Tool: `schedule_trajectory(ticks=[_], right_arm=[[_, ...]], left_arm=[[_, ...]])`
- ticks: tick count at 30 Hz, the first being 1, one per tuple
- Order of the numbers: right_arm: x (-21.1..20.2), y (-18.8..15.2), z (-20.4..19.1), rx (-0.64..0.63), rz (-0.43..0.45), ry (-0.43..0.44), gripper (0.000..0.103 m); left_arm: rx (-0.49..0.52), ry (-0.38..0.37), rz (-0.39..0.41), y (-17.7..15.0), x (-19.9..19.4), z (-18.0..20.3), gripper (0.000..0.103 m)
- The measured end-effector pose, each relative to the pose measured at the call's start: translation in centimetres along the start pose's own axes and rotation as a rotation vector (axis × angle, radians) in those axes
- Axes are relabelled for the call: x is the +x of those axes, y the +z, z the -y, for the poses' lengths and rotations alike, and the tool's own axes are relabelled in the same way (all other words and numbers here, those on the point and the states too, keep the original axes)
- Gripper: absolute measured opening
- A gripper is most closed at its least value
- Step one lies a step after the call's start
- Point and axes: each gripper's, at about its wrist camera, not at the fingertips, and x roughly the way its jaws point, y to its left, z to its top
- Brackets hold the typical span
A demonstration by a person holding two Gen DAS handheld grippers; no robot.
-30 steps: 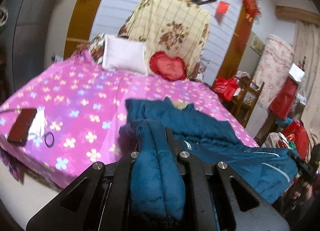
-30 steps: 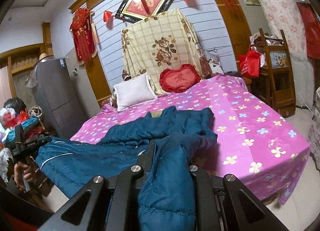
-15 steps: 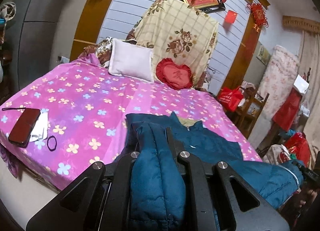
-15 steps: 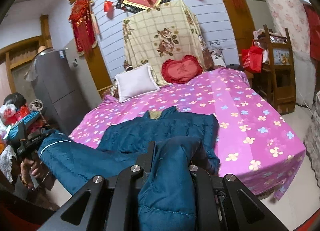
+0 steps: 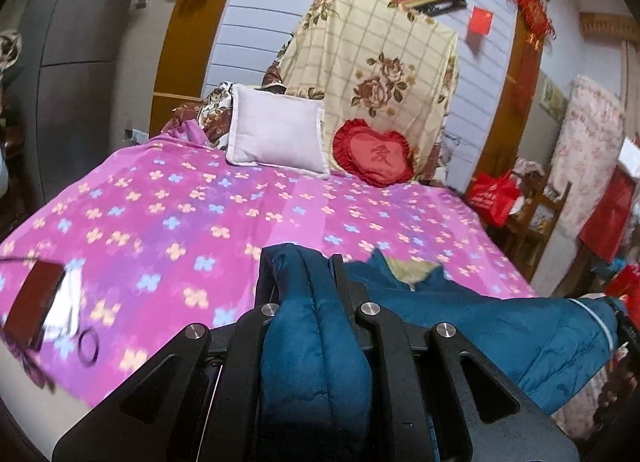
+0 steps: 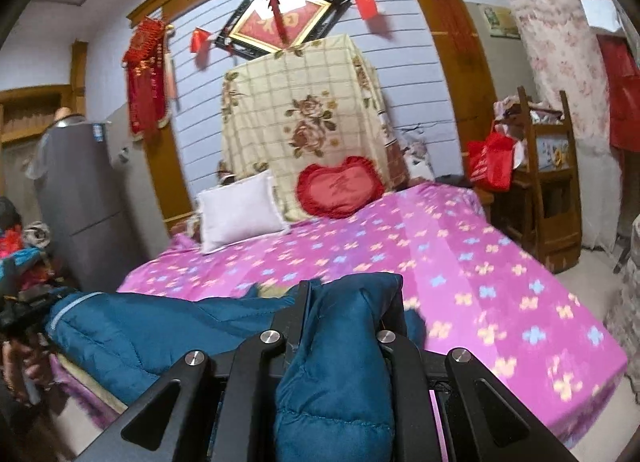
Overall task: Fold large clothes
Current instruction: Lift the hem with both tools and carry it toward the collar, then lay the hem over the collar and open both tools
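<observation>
A large teal quilted jacket hangs stretched between my two grippers at the near edge of the pink flowered bed. My left gripper is shut on one padded end of the jacket, which bulges between its fingers. My right gripper is shut on the other end. In the right wrist view the jacket body runs left toward the other gripper. The jacket's collar and lining rest on the bed's near part.
A white pillow and a red heart cushion lie at the bed's head. A phone and a hair tie lie on the bed's left corner. A wooden shelf stands right of the bed; a grey fridge stands left.
Both grippers have lifted and drawn back toward the foot of the bed with the jacket. Less of the jacket lies on the bed now.
</observation>
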Motion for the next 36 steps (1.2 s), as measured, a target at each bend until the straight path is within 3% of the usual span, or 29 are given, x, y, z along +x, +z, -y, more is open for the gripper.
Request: schedule_trajectory(ticks=[4, 8, 11, 16, 21, 27, 33, 36], right_arm=[[6.1, 0.6, 1.0, -0.016, -0.037, -0.064, 0.013], [12.9, 1.2, 3.1, 0.06, -0.113, -0.104, 0.013], [17.3, 1.5, 4.3, 0.105, -0.157, -0.122, 0.013], [23.4, 0.2, 5.2, 0.109, -0.217, -0.155, 0.013], [26.7, -2.7, 5.5, 0.096, -0.277, -0.18, 0.013], [29.2, -4.2, 7.1, 0.162, -0.379, -0.14, 0.013], [28.4, -4.4, 8.4, 0.292, -0.404, -0.091, 0.024], [26.1, -4.1, 9.1, 0.413, -0.364, 0.003, 0.055]], left_arm=[[0.015, 0.055, -0.038, 1.0, 6.9, 0.4, 0.009], [0.049, 0.146, -0.082, 0.8, 14.0, 1.5, 0.009], [-0.019, 0.181, -0.134, 0.6, 17.9, 0.9, 0.009], [-0.107, 0.227, -0.211, -0.9, 22.2, -0.6, 0.012], [-0.096, 0.263, -0.256, -3.4, 25.1, -0.7, 0.012], [-0.043, 0.302, -0.281, -4.7, 26.9, 0.2, 0.014], [-0.041, 0.285, -0.345, -4.3, 27.5, -0.1, 0.016], [-0.053, 0.21, -0.393, -3.2, 27.0, -0.4, 0.023]])
